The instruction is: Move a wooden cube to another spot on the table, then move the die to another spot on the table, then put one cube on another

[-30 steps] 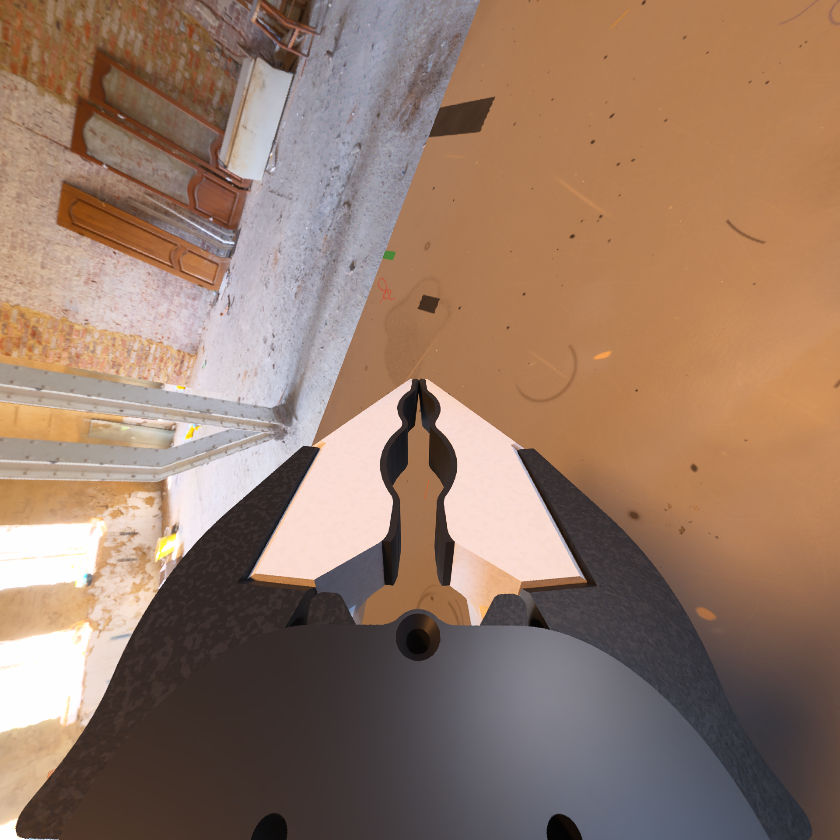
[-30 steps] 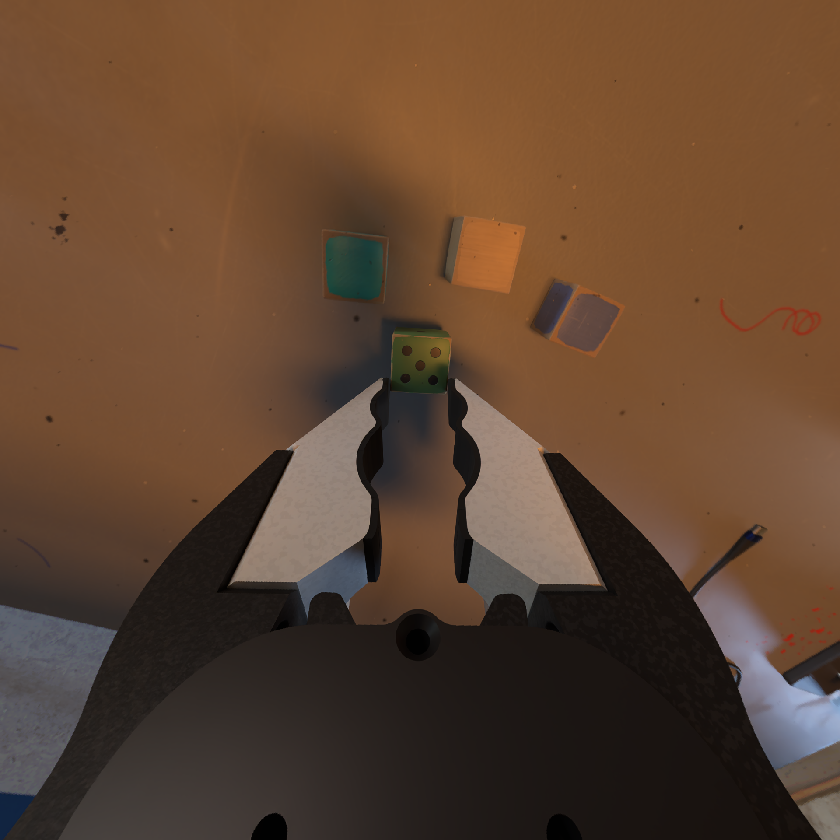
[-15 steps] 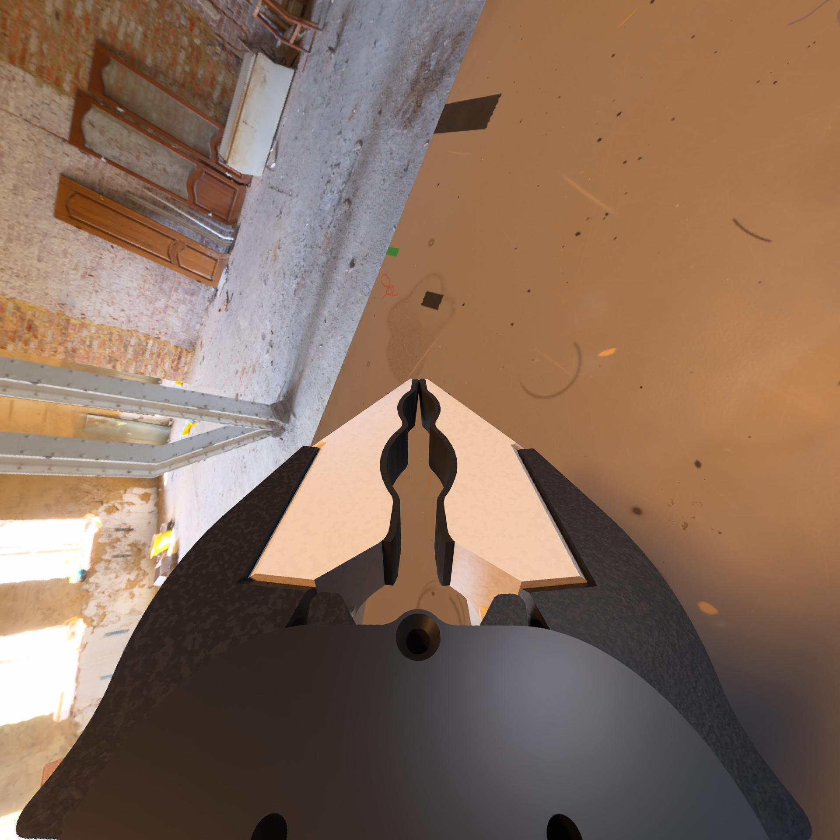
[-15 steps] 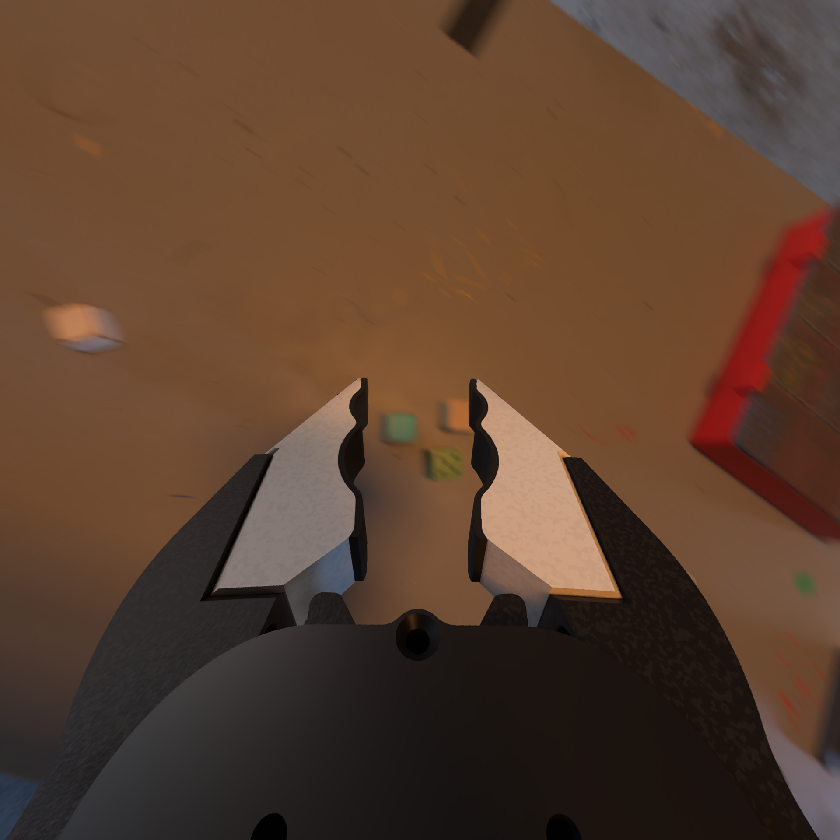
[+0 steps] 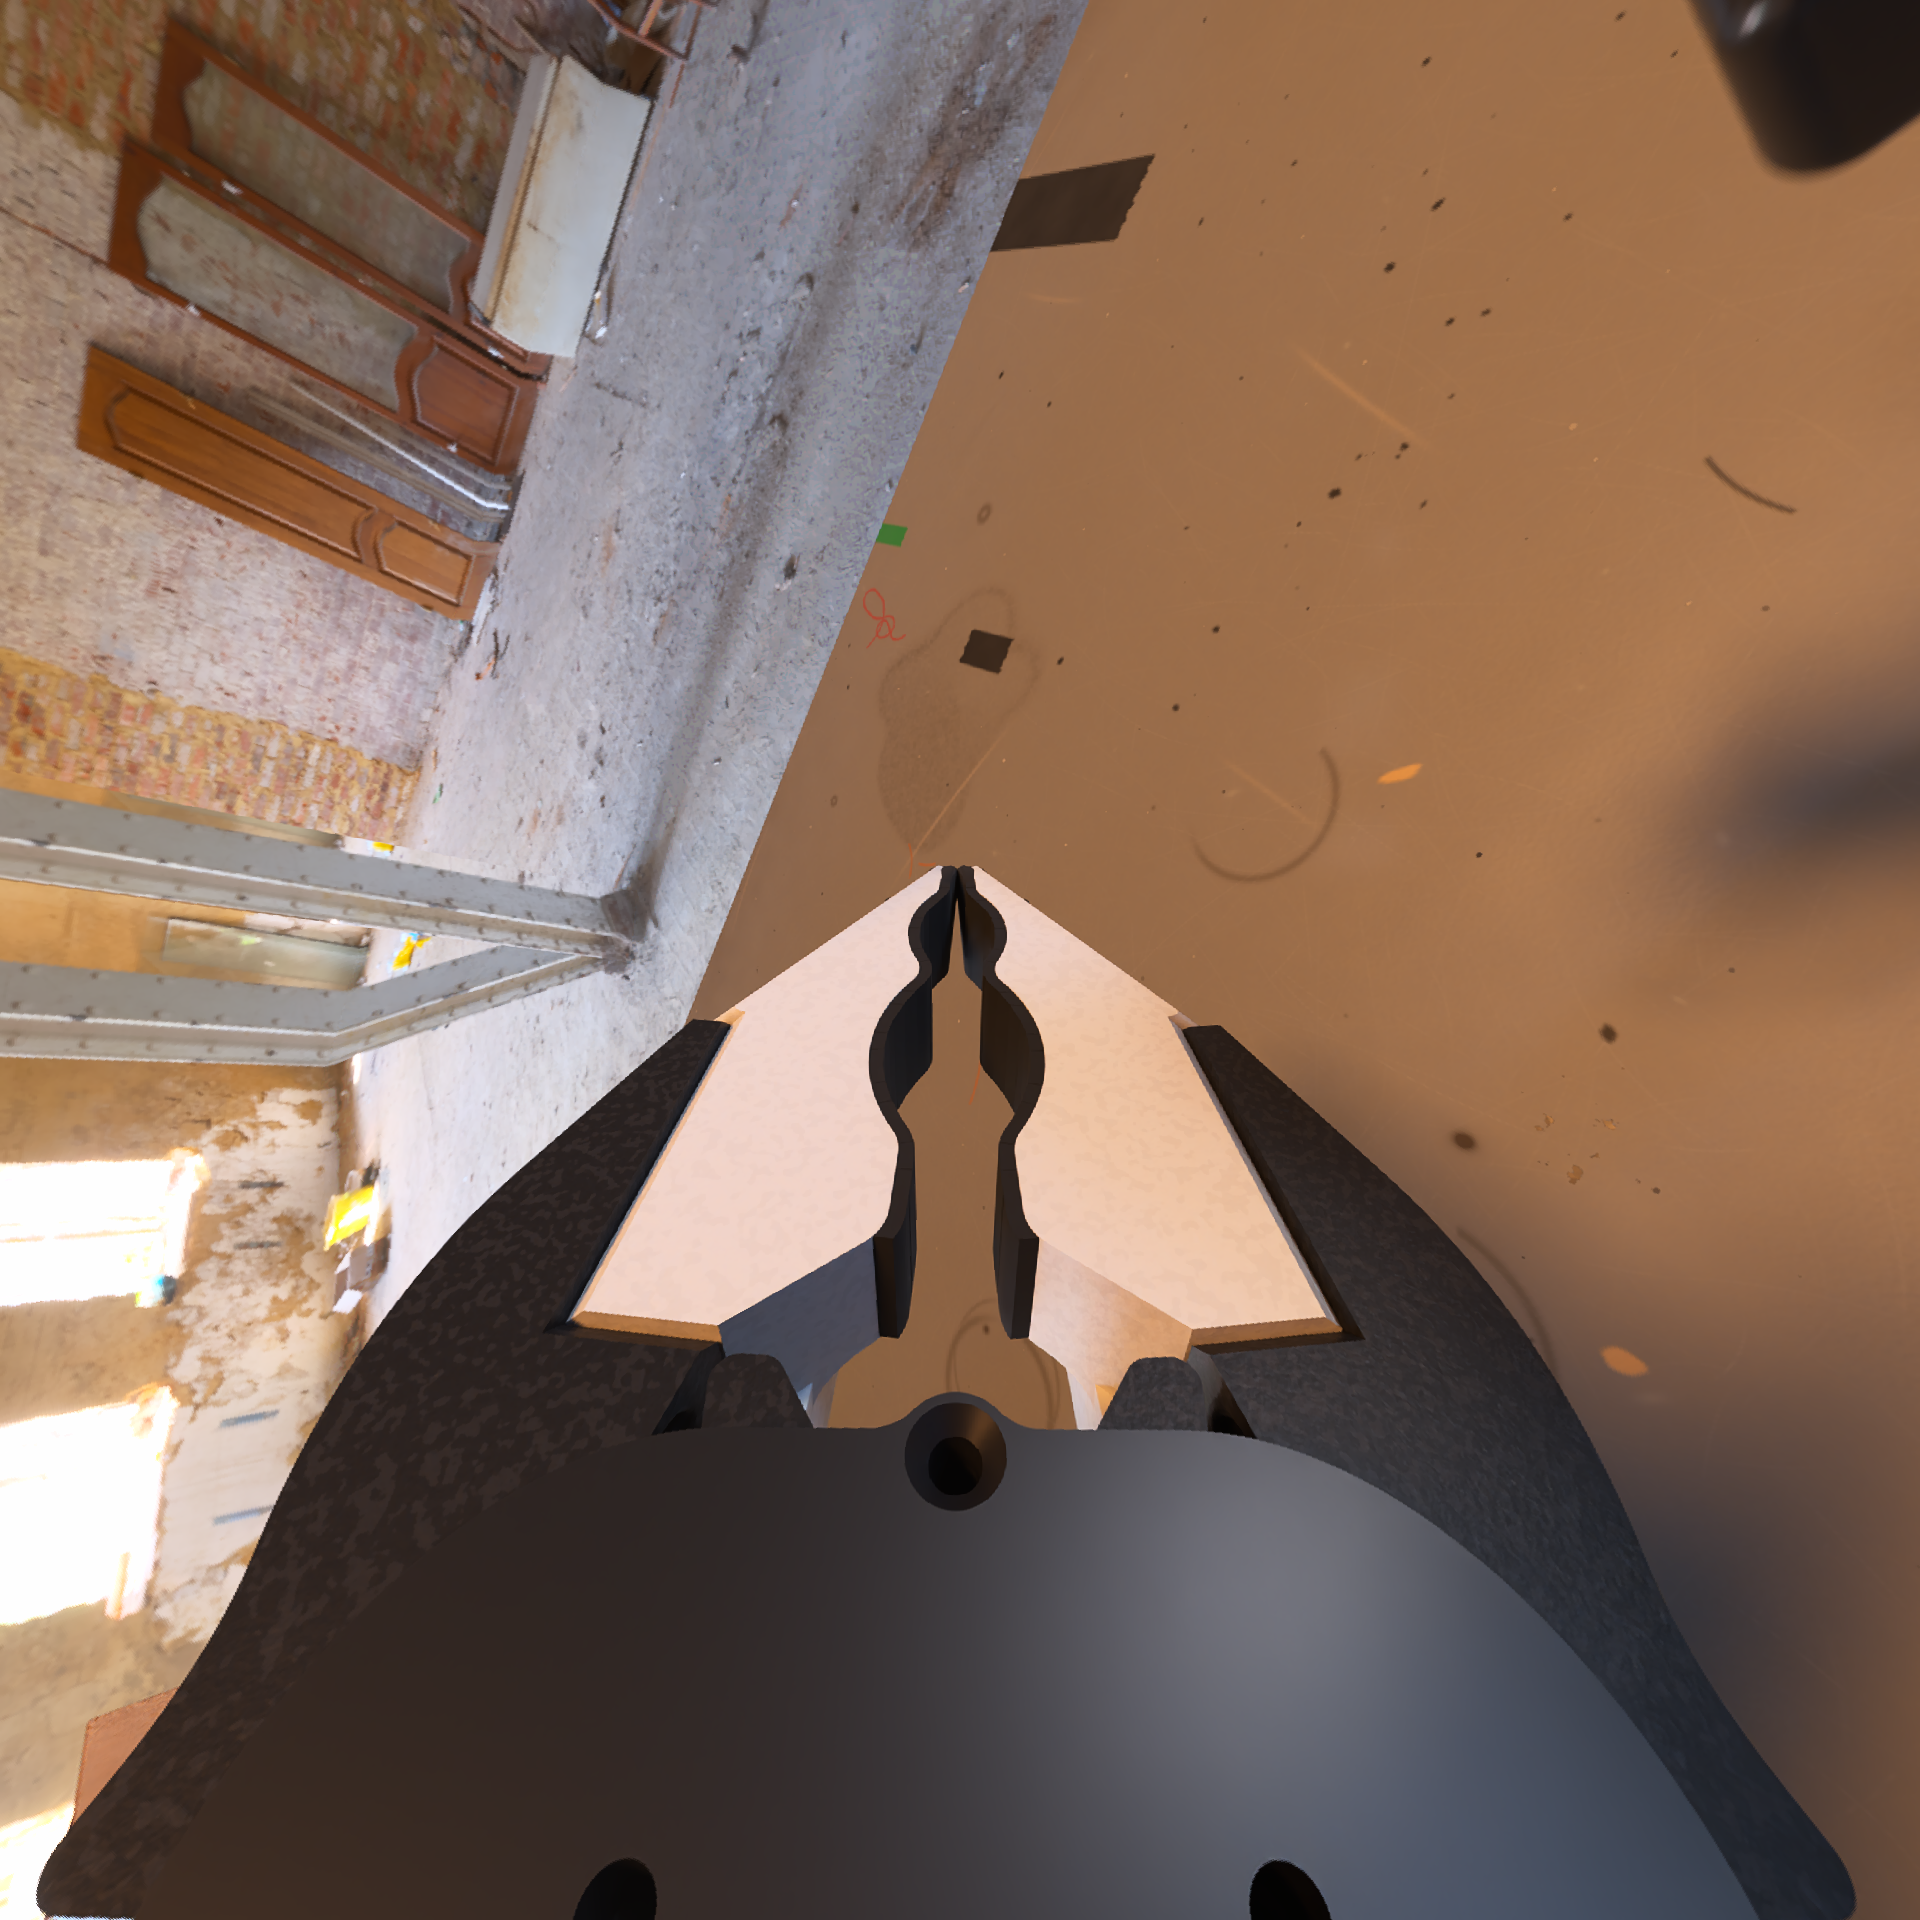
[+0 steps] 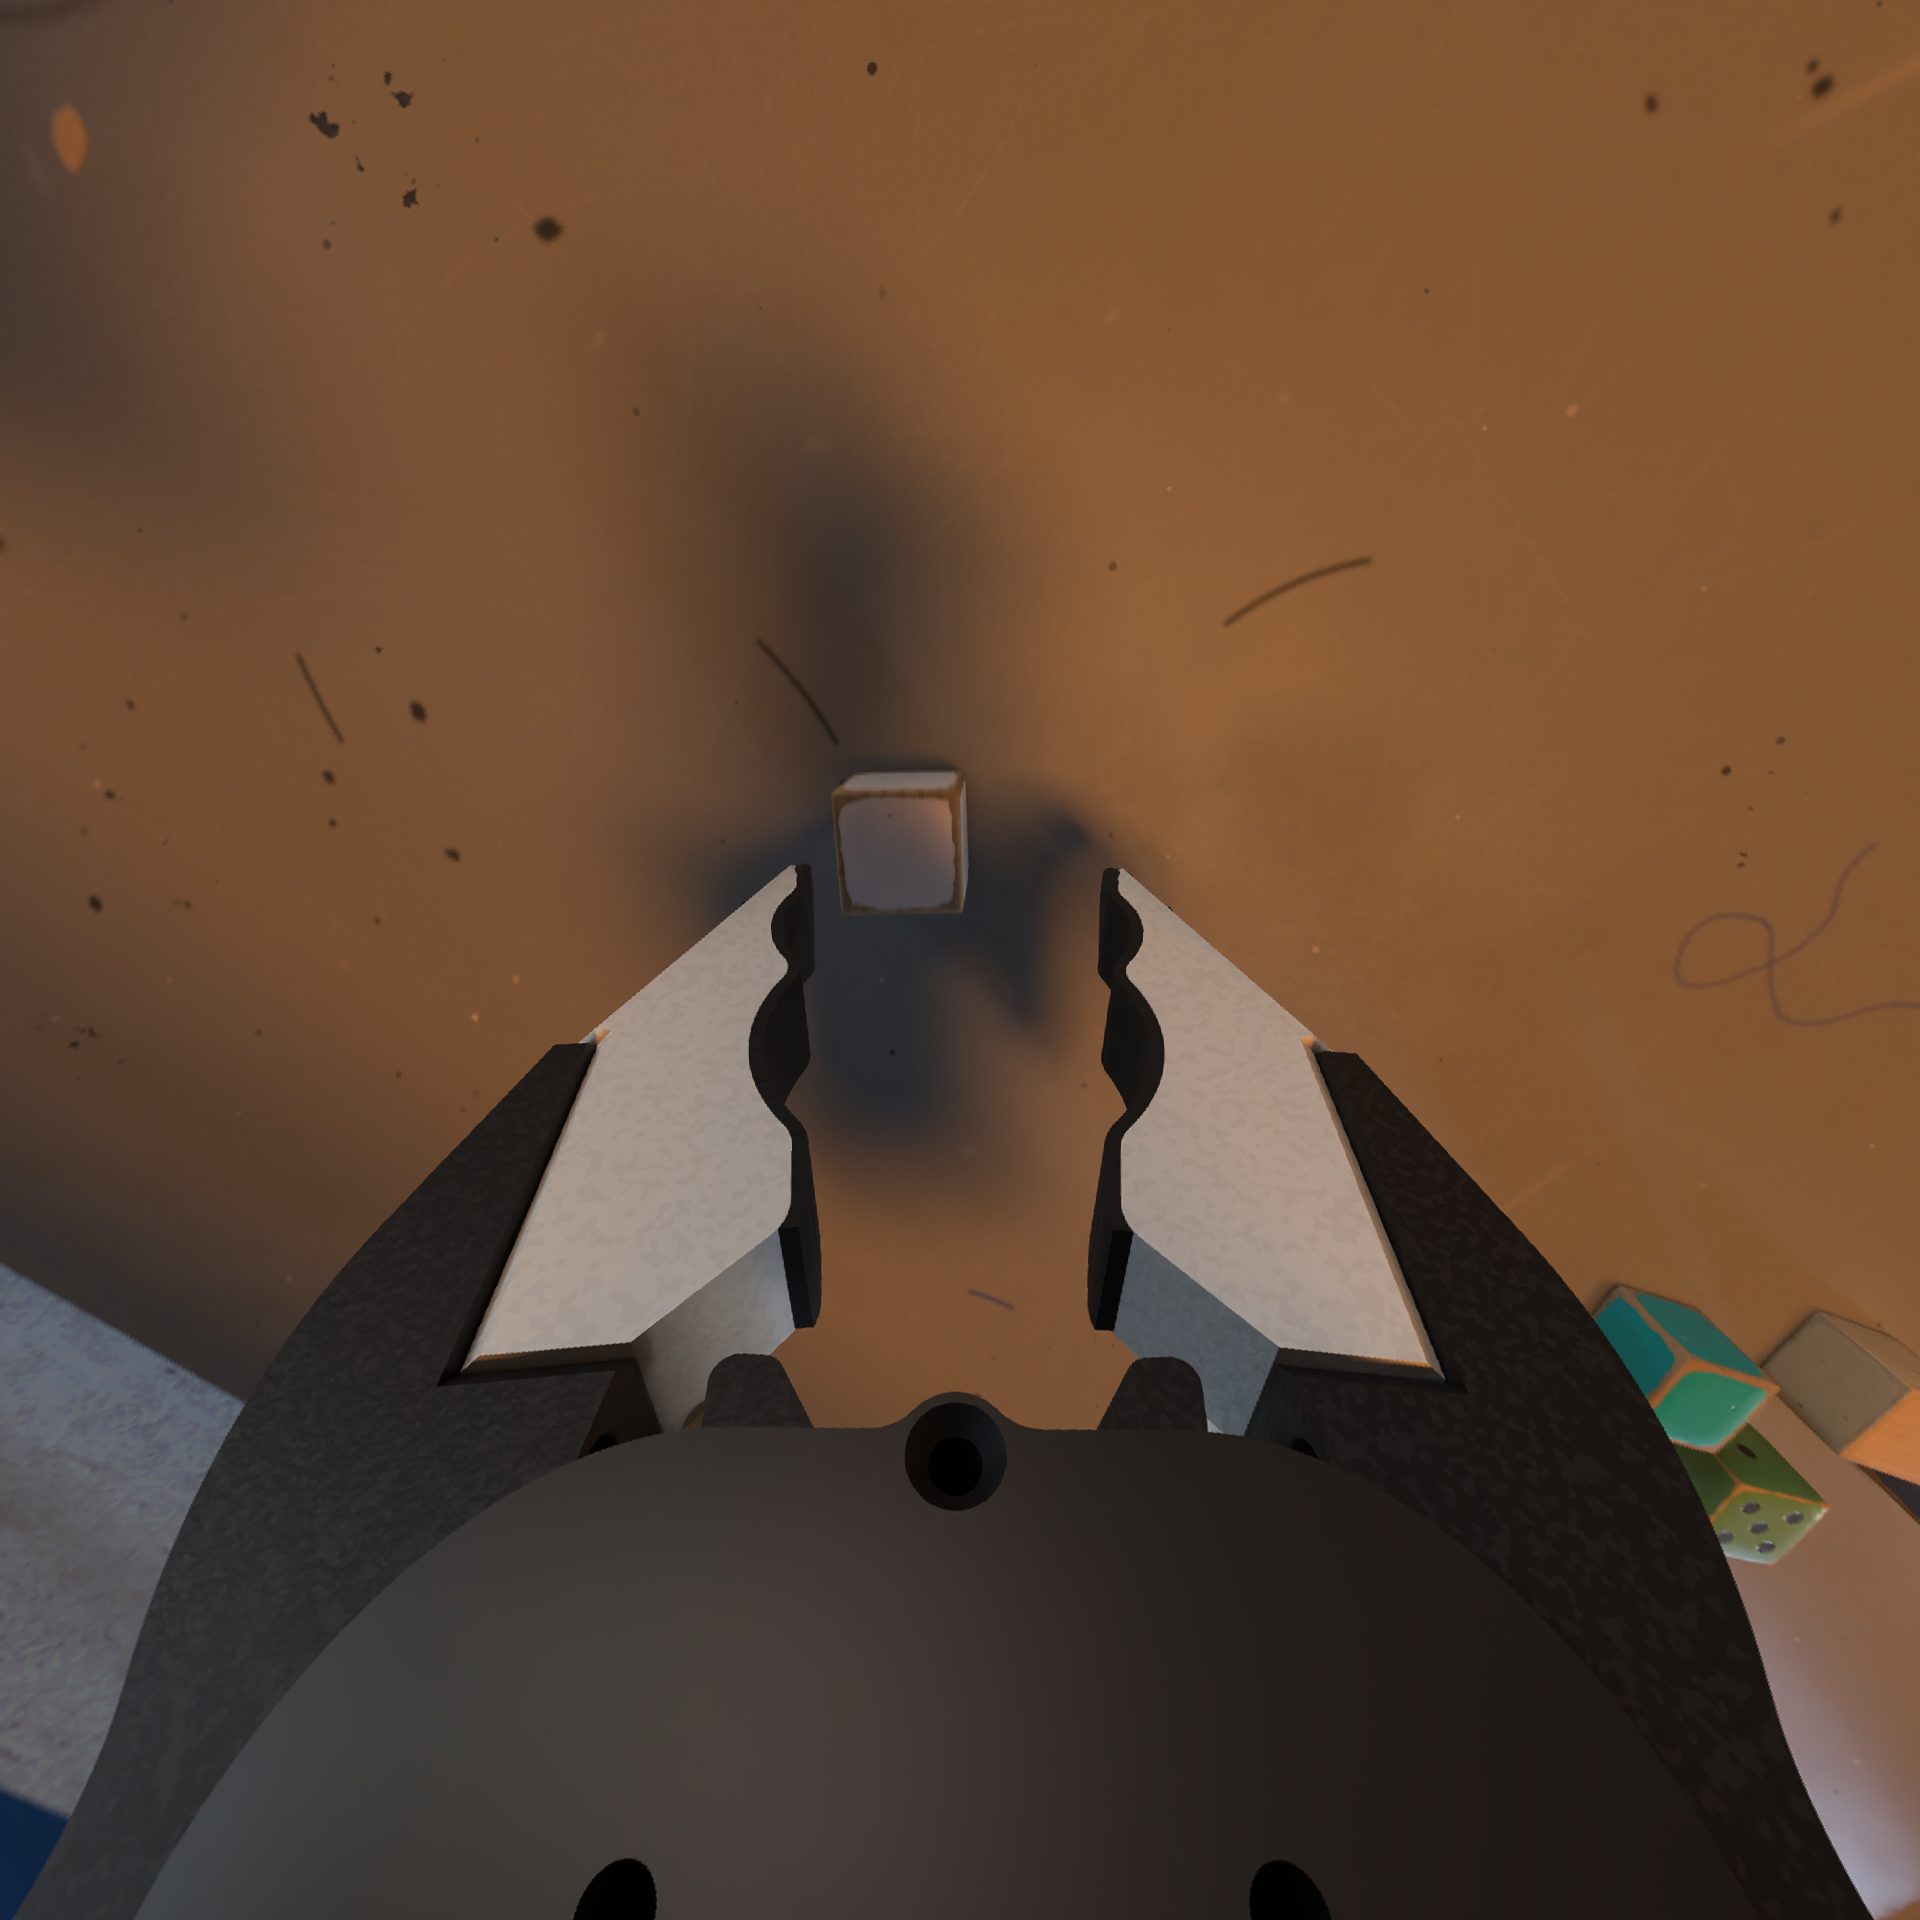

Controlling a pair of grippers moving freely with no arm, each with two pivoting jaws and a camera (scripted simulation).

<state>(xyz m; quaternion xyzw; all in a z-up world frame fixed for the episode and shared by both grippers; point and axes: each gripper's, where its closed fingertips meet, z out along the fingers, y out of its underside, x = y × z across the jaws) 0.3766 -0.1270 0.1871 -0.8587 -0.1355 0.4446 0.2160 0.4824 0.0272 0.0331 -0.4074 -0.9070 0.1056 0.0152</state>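
My right gripper (image 6: 954, 883) is open and empty, above the brown table (image 6: 1351, 364). A pale grey wooden cube (image 6: 900, 844) lies on the table just beyond and between its fingertips, nearer the left one. At the lower right edge of the right wrist view sit a teal cube (image 6: 1678, 1371), the green die (image 6: 1756, 1496) with dark pips, and a plain wooden cube (image 6: 1849, 1387). My left gripper (image 5: 957, 873) is shut and empty over the table near its left edge. No cubes show in the left wrist view.
The table's left edge (image 5: 831, 727) runs diagonally with concrete floor (image 5: 623, 623) beyond. A dark part of the other gripper (image 5: 1818, 73) shows at the top right of the left wrist view. The floor (image 6: 83, 1382) shows at the lower left of the right wrist view.
My right gripper has left the die, opened wider, swung across the table and now hovers at the pale grey cube. The left gripper has stayed shut and almost still.
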